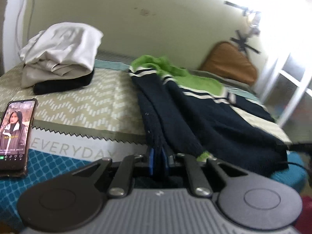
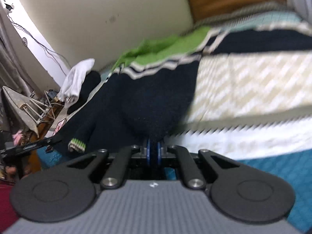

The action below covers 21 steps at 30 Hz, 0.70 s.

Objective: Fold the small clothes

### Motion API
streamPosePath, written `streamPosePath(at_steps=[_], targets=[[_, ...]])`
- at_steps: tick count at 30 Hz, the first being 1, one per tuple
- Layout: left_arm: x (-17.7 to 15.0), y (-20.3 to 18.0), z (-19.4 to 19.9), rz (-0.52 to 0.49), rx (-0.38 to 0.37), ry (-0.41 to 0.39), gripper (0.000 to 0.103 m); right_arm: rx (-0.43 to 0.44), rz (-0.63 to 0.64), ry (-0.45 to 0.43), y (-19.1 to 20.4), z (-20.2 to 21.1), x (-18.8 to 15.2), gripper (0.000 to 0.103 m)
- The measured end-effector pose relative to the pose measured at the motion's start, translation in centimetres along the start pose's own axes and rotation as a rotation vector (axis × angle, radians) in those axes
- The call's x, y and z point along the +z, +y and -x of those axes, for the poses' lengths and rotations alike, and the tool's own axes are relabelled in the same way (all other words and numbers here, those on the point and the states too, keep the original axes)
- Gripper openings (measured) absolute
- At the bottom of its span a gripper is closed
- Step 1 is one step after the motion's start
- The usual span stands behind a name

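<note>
A small navy sweater (image 1: 195,113) with green and cream stripes lies on a bed (image 1: 81,105), its length running away from both tools toward the wall. The left gripper (image 1: 158,161) is pinched tight on dark knit at the sweater's near edge. The right gripper (image 2: 153,152) is likewise clamped on navy fabric at the near hem. Both hands sit equally close at the near edge, with the green striped neck end farthest from them. The coming fold likely carries this near edge toward that far end. A stack of folded clothes (image 1: 58,58) and a phone (image 1: 15,136) lie to the left.
</note>
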State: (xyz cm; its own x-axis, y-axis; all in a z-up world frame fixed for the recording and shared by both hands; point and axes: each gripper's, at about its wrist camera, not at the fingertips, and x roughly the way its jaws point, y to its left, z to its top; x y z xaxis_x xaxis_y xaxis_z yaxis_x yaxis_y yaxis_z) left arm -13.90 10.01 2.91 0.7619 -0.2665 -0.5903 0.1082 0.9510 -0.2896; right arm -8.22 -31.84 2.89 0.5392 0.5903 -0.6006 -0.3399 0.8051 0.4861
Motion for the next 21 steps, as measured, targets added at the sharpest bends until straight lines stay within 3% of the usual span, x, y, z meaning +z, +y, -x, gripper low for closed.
streamPosePath(at_steps=[2,5,7,8,10,15,18,21], targets=[[-0.7,-0.3,0.6,-0.009,-0.024,0.034,0.009,-0.064,0.045,0.011,0.2,1.1,0.4,0.009],[-2.4,-0.4,-0.6,-0.037,0.013,0.101,0.009,-0.113,0.062,0.105,-0.6,-0.2,-0.3,0.010],[-2.8,0.6,-1.4,-0.001,0.036,0.132,0.013,-0.127,0.055,0.163,-1.5,-1.6,-0.9,0.019],[-2.8,1.2,-1.3,0.022,0.037,0.129,0.017,-0.142,0.061,0.159,-1.8,-1.7,-0.8,0.029],[-2.3,2.1,-0.3,0.029,0.058,0.078,0.017,-0.170,0.048,0.092,-2.5,-0.4,0.2,0.037],[0.2,3.6,0.8,0.053,0.090,-0.080,0.028,-0.171,0.008,-0.109,-2.9,2.2,3.9,0.037],[1.2,3.2,-1.1,0.059,0.097,-0.140,0.046,-0.089,0.033,-0.116,-1.4,-0.2,5.0,0.038],[1.7,2.5,-4.0,0.066,0.090,-0.146,0.048,-0.004,0.085,-0.065,0.7,-4.8,5.7,0.038]])
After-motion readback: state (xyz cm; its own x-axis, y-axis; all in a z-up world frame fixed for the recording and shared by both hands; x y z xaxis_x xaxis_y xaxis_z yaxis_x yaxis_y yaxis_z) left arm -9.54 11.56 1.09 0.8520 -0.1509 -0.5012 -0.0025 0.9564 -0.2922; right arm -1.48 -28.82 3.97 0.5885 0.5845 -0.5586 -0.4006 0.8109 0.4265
